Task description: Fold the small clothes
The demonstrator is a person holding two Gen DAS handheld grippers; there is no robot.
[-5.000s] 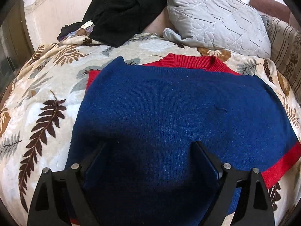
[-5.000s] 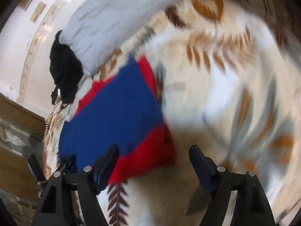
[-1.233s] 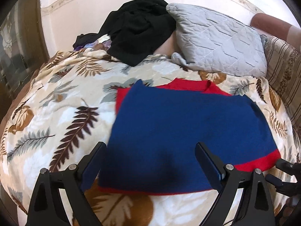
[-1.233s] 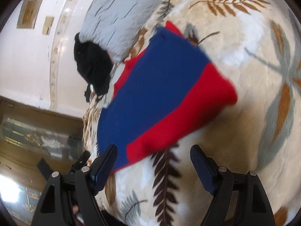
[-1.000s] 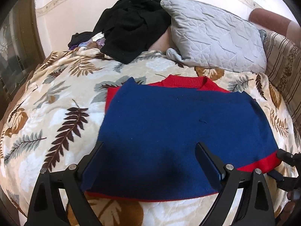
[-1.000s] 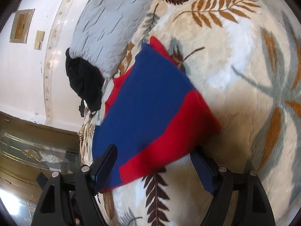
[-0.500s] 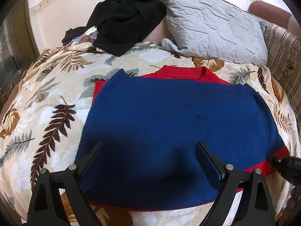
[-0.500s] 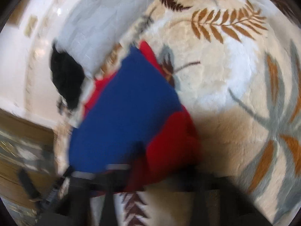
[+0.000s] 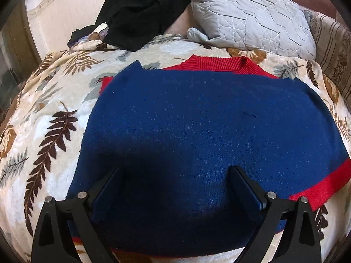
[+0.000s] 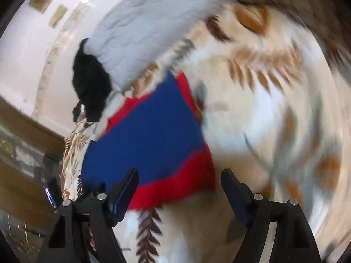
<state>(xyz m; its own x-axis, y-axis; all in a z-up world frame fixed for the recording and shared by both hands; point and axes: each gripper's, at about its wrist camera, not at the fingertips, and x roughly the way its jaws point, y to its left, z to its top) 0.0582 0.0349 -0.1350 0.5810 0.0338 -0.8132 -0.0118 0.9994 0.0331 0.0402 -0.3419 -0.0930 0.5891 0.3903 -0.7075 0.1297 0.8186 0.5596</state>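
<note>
One quick pinch by the right gripper (image 10: 179, 188), then release: clamped tight half a second back, seemingly on the red hem (image 10: 188, 175); jaws opening again now, with that hem lying loose between them at 12 o'clock and no pad pressing it; reads as a tug to square the corner, now let go.

Over at the left gripper (image 9: 175, 188), jaws spread wide and empty; sits lower and closer to the sweater (image 9: 197, 120) than a second ago, poised above the near blue edge at 6 o'clock.

Lies flat on the leaf-print blanket (image 9: 54, 109) of the bed, that sweater; blue side up, red collar (image 9: 219, 64) at 12 o'clock, red band at 4 o'clock, a red layer peeking out at 10 o'clock, so probably folded over once already.

Beyond it, grey pillow (image 9: 252, 17) at 1 o'clock and black clothes (image 9: 140, 11) at 11 o'clock, both apart from the work.

Suggests smoothing finished and another fold due; calls for a fresh grip on an edge, with nothing held at present.
</note>
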